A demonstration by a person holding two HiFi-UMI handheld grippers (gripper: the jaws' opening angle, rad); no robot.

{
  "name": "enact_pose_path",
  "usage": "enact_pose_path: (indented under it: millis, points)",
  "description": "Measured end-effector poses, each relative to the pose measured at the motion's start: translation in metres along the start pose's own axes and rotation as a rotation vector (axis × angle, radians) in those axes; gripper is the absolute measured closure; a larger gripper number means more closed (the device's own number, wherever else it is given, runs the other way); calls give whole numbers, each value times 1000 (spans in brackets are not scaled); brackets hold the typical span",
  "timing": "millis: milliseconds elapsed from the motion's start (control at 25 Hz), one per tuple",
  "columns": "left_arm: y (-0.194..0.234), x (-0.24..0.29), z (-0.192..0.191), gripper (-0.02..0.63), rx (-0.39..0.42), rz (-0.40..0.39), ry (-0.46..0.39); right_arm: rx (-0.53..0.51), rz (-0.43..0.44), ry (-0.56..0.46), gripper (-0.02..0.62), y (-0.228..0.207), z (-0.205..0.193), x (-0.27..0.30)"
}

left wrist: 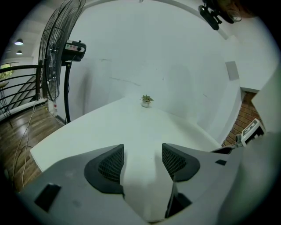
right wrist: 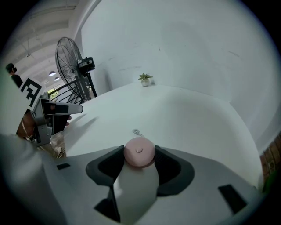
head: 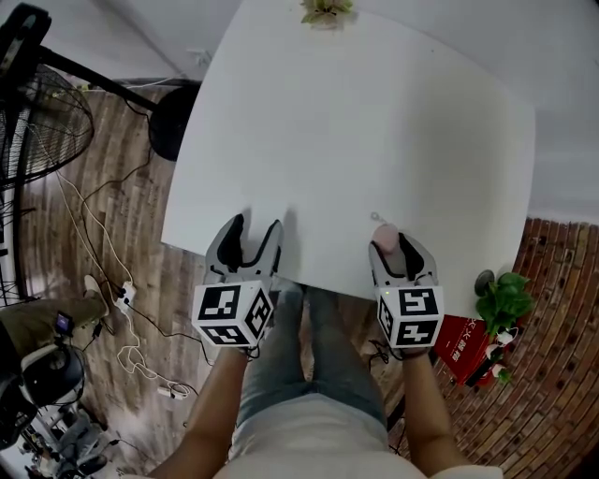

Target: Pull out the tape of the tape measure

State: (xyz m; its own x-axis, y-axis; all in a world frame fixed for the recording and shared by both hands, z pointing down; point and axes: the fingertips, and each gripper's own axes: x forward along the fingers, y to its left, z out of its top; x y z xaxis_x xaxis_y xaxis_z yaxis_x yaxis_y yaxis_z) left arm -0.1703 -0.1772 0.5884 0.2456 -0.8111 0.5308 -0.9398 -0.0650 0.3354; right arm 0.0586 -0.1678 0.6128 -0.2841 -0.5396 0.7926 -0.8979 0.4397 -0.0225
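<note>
Right hand-held gripper (right wrist: 139,154) is clenched on the tape measure (right wrist: 139,151), a round pink case with a small button at its centre, pinched between the two dark pads at their tips. It sits low over the near edge of the white bench (head: 374,122), towards the near right corner. A small metal ring (right wrist: 137,132) lies on the bench just beyond the case. Left hand-held gripper (left wrist: 142,160) is released, its jaws apart with only bare bench surface showing between them, and it sits at the near edge close to the near left corner, well apart from the right one. A small potted plant (head: 326,9) stands at the far edge, and a pedestal fan (head: 37,112) stands on the wooden floor off the bench's left side.
</note>
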Motion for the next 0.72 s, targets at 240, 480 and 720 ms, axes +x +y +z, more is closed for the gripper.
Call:
enact_pose_path:
  millis: [240, 480, 720]
  points:
    - [0, 0, 2, 334, 6, -6, 0, 4, -1, 6, 380, 0, 0, 0]
    - [-4, -1, 5, 334, 10, -18, 2, -3, 8, -8, 380, 3, 6, -4]
    - [-11, 0, 14, 334, 14, -41, -10, -7, 14, -30, 380, 4, 17, -12]
